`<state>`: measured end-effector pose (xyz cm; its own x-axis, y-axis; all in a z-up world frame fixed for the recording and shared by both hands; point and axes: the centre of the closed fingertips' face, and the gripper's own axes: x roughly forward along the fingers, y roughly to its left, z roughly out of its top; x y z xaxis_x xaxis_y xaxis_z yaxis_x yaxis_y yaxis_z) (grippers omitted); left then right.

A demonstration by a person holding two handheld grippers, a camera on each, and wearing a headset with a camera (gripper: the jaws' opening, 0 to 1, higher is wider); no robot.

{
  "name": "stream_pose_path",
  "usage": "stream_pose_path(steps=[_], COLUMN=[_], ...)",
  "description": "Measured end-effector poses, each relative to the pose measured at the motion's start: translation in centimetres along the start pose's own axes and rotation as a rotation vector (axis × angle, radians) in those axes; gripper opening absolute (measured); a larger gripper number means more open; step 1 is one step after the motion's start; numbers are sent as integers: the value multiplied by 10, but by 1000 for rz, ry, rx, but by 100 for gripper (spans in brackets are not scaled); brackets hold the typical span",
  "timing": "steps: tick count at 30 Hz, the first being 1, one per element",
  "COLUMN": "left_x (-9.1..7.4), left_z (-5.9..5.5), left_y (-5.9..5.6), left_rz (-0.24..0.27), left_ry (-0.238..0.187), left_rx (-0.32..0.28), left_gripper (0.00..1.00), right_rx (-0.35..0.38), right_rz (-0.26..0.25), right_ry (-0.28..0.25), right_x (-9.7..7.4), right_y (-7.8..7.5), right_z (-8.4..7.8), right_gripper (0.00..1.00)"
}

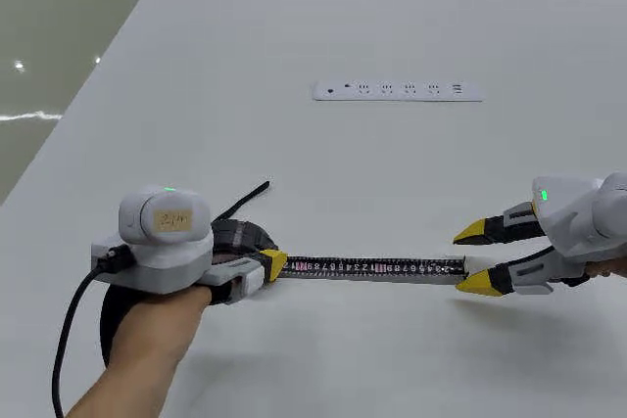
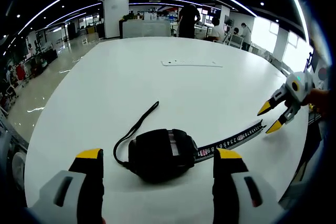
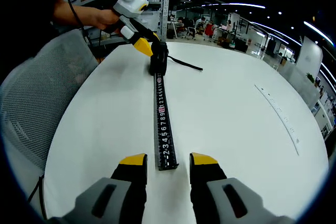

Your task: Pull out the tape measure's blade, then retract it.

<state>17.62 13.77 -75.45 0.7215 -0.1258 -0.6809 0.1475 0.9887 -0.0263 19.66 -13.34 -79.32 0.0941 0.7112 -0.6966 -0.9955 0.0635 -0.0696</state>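
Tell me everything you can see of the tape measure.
The tape measure has a black case with a black wrist strap. Its dark blade, printed with white numerals and red marks, is pulled out and lies flat on the white table. The case sits between the fingers of the open left gripper; the blade's tip lies between the fingers of the open right gripper, ungripped.

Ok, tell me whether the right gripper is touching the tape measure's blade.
Apart. The right gripper view shows the end of the blade lying between the open jaws of the right gripper, with bare table on both sides.
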Motion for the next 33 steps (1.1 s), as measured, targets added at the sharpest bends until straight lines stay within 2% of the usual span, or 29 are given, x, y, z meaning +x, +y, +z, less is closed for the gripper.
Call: stream_pose_path(steps=[7,11,12,17,25,33], left_x=[7,4,5,8,13,14], left_z=[2,0,2,-2,-1,-4], left_y=[0,1,-3,-1,0,-1], left_rz=[-3,2,1,1,8,18], left_ry=[0,0,0,6,3,1], left_rx=[-4,2,2,-2,-8,-21], left_gripper=[82,82,82,82,81,80], right_rx=[-6,-9,-7,-9,-11,-19], right_rz=[26,37,37,55,47,35], right_ry=[9,8,6,20,21,13], right_x=[2,3,3,6,7,8], right_y=[1,1,1,7,4,2], right_z=[-4,-4,-4,-9,-12,-13], right_gripper=[27,27,27,24,16,15])
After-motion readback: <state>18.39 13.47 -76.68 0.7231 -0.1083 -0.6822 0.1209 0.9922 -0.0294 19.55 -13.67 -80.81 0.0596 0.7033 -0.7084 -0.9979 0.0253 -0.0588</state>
